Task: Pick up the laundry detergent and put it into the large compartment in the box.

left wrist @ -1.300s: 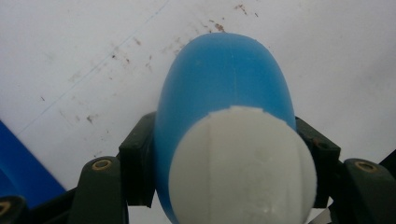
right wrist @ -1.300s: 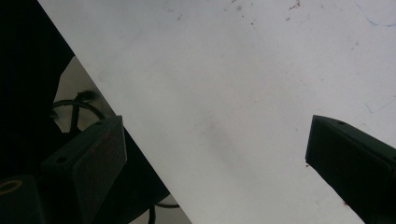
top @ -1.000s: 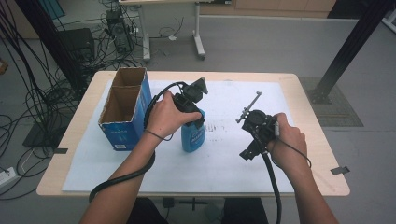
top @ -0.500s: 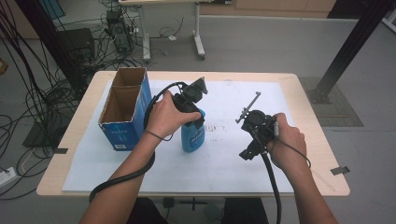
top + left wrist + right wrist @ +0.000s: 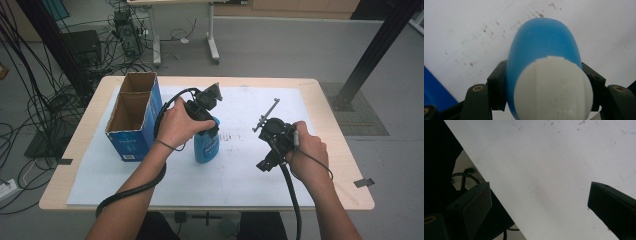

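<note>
Gripped upright blue plastic bottle with white cap (image 5: 206, 145) in left claw (image 5: 544, 82), right claw (image 5: 539, 202) agape, likely before boxing in open blue cardboard box (image 5: 131, 117).

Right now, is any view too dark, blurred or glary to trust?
High view: evenly lit, sharp, no glare. Left gripper view: the bottle sits so close that its white cap is soft and washed out. Right gripper view: the paper is bright and slightly hazy, the left side beyond the table edge nearly black.
</note>
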Demonstrator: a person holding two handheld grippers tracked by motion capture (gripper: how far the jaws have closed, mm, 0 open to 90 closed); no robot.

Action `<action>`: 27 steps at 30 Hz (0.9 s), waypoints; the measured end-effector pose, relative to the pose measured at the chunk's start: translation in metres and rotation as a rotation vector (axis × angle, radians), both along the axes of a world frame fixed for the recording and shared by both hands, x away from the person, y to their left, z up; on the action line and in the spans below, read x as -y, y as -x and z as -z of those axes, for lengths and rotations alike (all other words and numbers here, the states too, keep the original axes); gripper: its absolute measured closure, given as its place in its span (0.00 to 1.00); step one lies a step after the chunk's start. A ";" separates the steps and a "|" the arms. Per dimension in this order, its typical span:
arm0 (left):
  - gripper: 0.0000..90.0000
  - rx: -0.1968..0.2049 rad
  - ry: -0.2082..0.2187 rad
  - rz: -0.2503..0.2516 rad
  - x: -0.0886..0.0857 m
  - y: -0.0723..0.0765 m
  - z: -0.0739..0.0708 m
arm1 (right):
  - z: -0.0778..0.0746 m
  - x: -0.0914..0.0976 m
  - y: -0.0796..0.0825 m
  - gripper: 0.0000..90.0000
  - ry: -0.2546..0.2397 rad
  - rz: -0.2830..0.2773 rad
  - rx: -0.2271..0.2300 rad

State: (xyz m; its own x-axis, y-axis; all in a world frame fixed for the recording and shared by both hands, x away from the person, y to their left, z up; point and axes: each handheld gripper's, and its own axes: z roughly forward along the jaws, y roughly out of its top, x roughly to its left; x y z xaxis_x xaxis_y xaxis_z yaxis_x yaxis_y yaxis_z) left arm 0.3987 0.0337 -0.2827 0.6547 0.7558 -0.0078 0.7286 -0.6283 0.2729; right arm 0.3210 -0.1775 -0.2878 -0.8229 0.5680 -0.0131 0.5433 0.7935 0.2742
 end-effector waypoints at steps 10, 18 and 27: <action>0.41 0.002 0.001 0.001 0.000 0.000 0.000 | 0.001 0.000 0.000 0.06 0.002 0.000 -0.004; 0.41 0.001 -0.005 0.007 -0.001 0.000 0.000 | 0.002 -0.001 0.000 0.06 0.007 -0.006 -0.005; 0.41 0.003 -0.003 0.006 -0.001 0.001 0.000 | 0.003 -0.002 -0.001 0.06 0.006 -0.007 -0.009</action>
